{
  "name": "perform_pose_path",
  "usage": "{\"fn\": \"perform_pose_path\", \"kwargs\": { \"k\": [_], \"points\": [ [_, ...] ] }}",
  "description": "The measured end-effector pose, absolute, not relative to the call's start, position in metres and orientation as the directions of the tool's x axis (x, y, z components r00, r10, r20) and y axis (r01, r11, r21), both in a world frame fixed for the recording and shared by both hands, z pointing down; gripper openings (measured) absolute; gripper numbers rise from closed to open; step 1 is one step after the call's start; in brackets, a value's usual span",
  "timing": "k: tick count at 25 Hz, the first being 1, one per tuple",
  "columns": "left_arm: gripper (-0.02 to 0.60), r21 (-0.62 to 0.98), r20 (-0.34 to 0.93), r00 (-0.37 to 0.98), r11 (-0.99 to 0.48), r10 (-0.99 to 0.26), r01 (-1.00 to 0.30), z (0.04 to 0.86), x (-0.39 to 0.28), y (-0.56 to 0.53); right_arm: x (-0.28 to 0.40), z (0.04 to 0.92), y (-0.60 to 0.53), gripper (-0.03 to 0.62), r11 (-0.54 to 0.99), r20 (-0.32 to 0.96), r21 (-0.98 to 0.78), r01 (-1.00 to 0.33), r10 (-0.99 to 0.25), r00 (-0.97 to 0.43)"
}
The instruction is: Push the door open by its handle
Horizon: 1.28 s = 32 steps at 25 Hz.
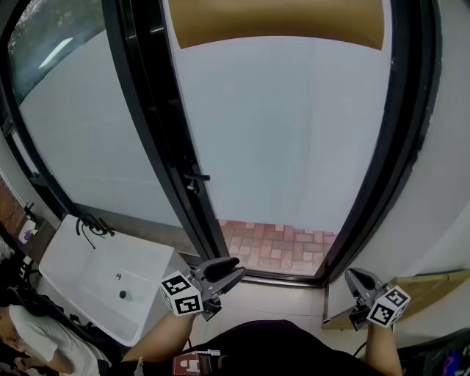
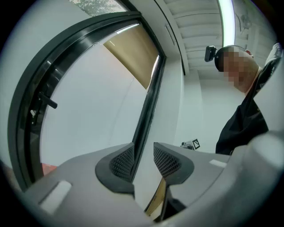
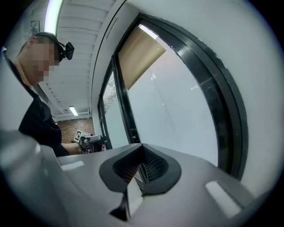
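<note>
Door (image 1: 286, 132) – a pale pane in a black frame – fills the head view ahead of both grippers, and neither gripper touches it. Nearest the camera, the person's dark top sits at the bottom edge, with a forearm running out to each tool. The left gripper (image 1: 233, 270) is held low near the foot of the door's left post. In the left gripper view its 2 jaws stand apart with nothing between them (image 2: 144, 162); only the far door post shows through the gap. The right gripper (image 1: 356, 277) is low by the right post, and its 2 jaws are pressed together on nothing (image 3: 142, 166).

Left of the left gripper, a white sink (image 1: 81, 261) with a black tap (image 1: 88, 228) stands against the wall. Right of the right gripper, a brown board (image 1: 433, 283) lies on the floor.

Beyond the threshold, red brick paving (image 1: 275, 246) shows at the foot of the pane. The handle (image 1: 195, 178) – a short black lever – juts from the left post, above the left gripper and well apart from it. It also shows at the far left of the left gripper view (image 2: 46, 101). A tan panel (image 1: 279, 22) spans the top of the pane.
</note>
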<state>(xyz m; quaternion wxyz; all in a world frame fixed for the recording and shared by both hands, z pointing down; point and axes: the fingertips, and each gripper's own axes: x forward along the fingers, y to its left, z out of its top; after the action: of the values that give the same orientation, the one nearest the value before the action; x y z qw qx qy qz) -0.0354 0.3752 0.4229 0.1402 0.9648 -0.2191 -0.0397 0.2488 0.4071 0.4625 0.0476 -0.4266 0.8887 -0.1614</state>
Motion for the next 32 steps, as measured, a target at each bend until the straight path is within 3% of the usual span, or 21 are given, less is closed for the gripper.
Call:
{"fn": "perform_pose_path", "kwargs": {
  "k": [5, 9, 14, 24, 32],
  "points": [
    [0.135, 0.292, -0.002, 0.885, -0.847, -0.465, -0.444, 0.428, -0.016, 0.376, 0.257, 0.468, 0.389, 0.0, 0.635, 0.047, -0.33, -0.699, -0.729, -0.683],
    [0.137, 0.315, 0.017, 0.854, -0.807, -0.521, -0.499, 0.432, -0.037, 0.372, 0.227, 0.475, 0.363, 0.003, 0.688, 0.046, -0.334, -0.644, -0.671, -0.74],
    [0.137, 0.3, -0.018, 0.816, -0.782, -0.577, -0.546, 0.43, -0.11, 0.339, 0.145, 0.468, 0.316, 0.087, 0.765, 0.064, -0.274, -0.582, -0.589, -0.805],
    [0.137, 0.189, -0.063, 0.851, -0.843, -0.522, -0.503, 0.404, -0.277, 0.229, -0.071, 0.401, 0.147, 0.094, 0.795, 0.202, 0.043, -0.605, -0.6, -0.774],
    [0.137, 0.249, -0.084, 0.84, -0.827, -0.537, -0.504, 0.403, -0.307, 0.181, -0.134, 0.397, 0.044, 0.092, 0.819, 0.357, 0.166, -0.549, -0.569, -0.741]
  ]
}}
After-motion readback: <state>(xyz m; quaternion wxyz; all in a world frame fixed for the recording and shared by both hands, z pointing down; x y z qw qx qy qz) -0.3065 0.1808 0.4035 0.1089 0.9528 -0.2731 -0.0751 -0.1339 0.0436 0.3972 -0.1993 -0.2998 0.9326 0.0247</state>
